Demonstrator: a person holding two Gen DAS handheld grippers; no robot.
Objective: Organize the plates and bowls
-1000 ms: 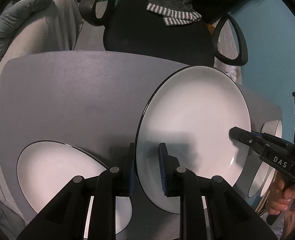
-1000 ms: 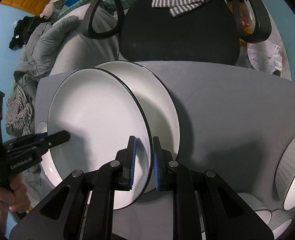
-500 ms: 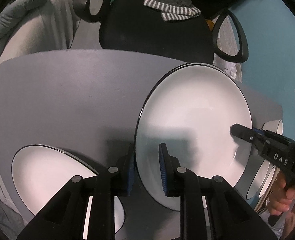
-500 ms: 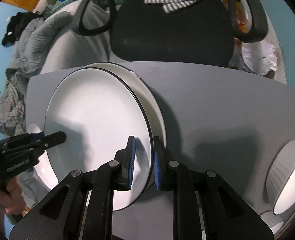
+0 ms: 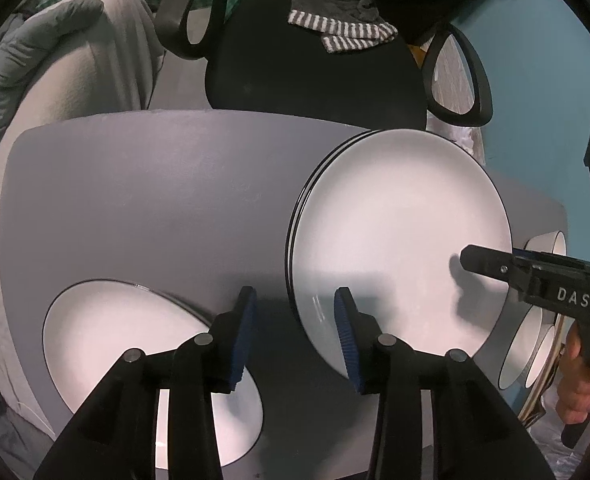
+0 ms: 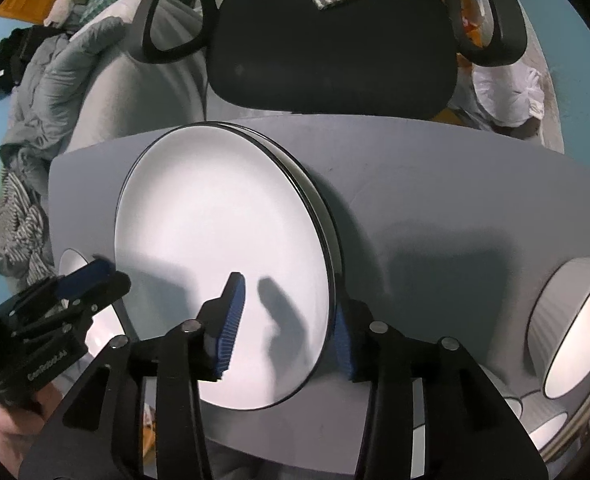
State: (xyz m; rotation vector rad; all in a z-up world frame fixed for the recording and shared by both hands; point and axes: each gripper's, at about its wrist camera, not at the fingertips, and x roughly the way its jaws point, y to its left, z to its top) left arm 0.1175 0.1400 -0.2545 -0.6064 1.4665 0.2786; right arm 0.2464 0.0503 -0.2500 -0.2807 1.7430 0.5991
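A white black-rimmed plate lies stacked on a matching plate on the grey table. My left gripper points down over the top plate's left rim. Its jaws are opening, the rim sits between them and the pads stand off it. My right gripper straddles the opposite rim the same way, jaws opening and pads off the plate. Each gripper shows in the other's view: the right gripper at the right edge, the left gripper at the lower left.
Another white plate lies at the table's near left. White bowls stand on the right side. A black office chair with a striped cloth is behind the table, and grey bedding lies left.
The held plate went from tilted above the table to resting flat on the second plate. Both grippers' jaws have spread apart and let go of its rim.
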